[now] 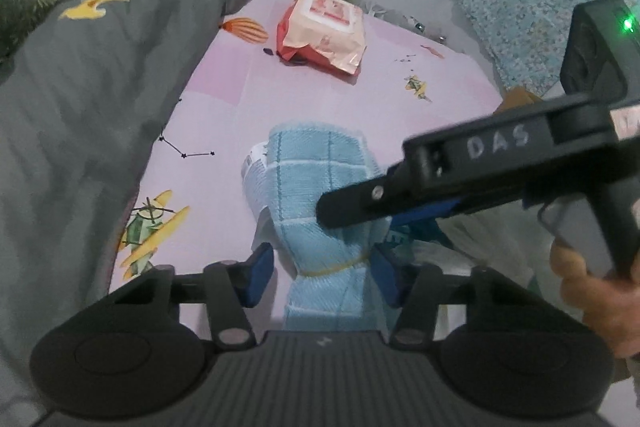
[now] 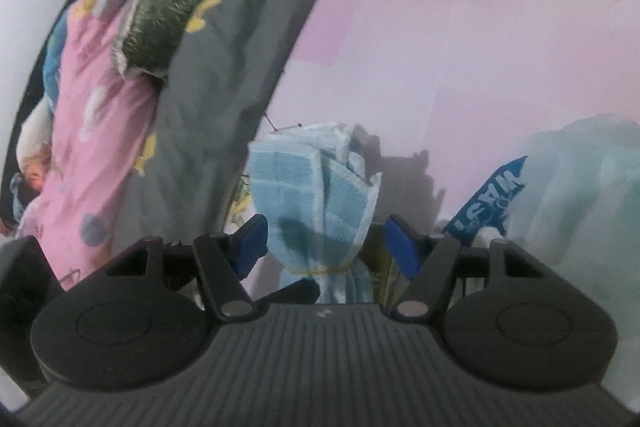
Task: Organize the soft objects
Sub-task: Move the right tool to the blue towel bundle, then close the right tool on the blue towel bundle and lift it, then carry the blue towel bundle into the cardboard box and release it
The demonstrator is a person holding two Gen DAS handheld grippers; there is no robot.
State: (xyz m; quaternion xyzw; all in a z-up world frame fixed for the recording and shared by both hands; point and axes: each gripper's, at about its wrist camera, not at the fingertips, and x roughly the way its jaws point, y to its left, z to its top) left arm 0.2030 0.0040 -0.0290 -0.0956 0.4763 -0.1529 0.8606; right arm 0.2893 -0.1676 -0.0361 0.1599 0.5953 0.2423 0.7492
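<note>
1. While the bed is plainly not yet in order, both grippers have gathered at one item: a light blue checked towel (image 1: 316,195), rolled and cinched near its lower end by a thin yellow band (image 1: 334,268), lying on the pink printed sheet (image 1: 320,99).
2. The left gripper (image 1: 324,277) straddles the towel at the banded waist. Its blue pads stand at a middling width on either side of the cloth, with sheet visible between the left-hand pad and the towel, so it does not look clamped.
3. The right gripper (image 2: 324,251) comes in over the same bundle from the other side, jaws likewise part-open around the narrow section. Its pads appear clear of the cloth, though motion blur leaves some doubt.
4. Done so far, as far as can be judged: the towel is rolled and tied, ready to be moved as one piece.
5. Left to do: the towel needs gripping and carrying to wherever it belongs. The grey duvet (image 1: 100,99) lies rumpled along one side, and a plastic bag with blue lettering (image 2: 490,199) sits just beside the towel.
6. A red-and-white wipes packet (image 1: 324,31) rests further up the sheet, well apart from both grippers.
7. No tidy pile or container for soft things shows in either view, so the task seems at an early stage.
</note>
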